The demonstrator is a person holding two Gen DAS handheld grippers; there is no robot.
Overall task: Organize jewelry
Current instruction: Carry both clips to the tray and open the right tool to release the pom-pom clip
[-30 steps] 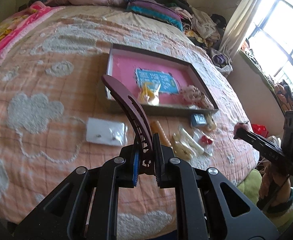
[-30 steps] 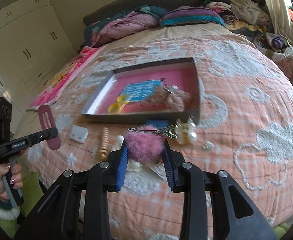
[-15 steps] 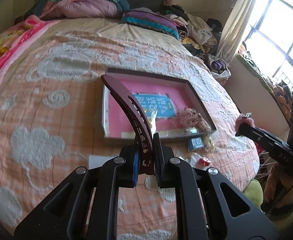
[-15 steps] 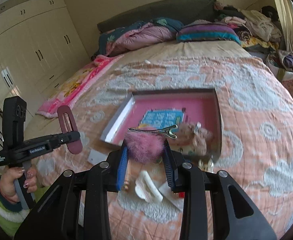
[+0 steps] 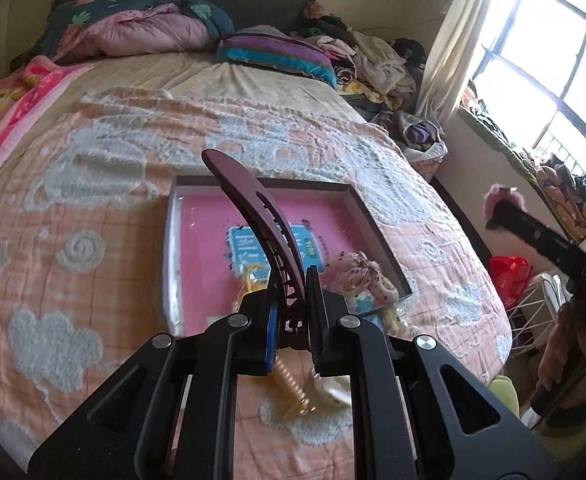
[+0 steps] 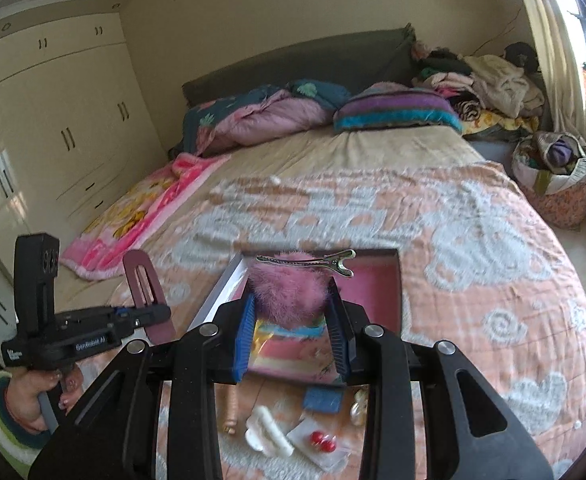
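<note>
Jewelry lies partly in the tray (image 5: 377, 232) and partly loose on the bedspread (image 5: 93, 280) in front of it, and we carry two pieces more.

Our left gripper (image 5: 291, 312) is nearly closed, its jaws pinching the base of a maroon clip (image 5: 253, 204). The clip curves up and away over the tray's pink floor. In the right wrist view the same clip (image 6: 145, 288) stands upright from the left gripper (image 6: 155, 314), off the tray's left side.

Beneath the left gripper a gold spiral tie (image 5: 291, 384) rests on the bedspread, just short of the tray's near wall. Inside the tray we see a blue card (image 5: 249, 246), a yellow piece (image 5: 253, 280) beside it, and a pink scrunchie (image 5: 367, 280) in the near right corner.

Our right gripper (image 6: 291, 320) is narrowed onto a pink pompom clip (image 6: 289, 288), whose fluff fills the gap between the jaws; its metal clasp lies across the top. It hangs above the tray (image 6: 399, 292), hiding much of the floor. From the left wrist view the right gripper (image 5: 501, 210) sits off to the right, past the bed's edge, with the pompom clip (image 5: 505, 200) at its tip.

Below the right gripper, on the bedspread before the tray, lie a white claw clip (image 6: 267, 430), a packet with red studs (image 6: 323, 442), a blue box (image 6: 323, 398) and a pearl piece (image 6: 359, 406).
</note>
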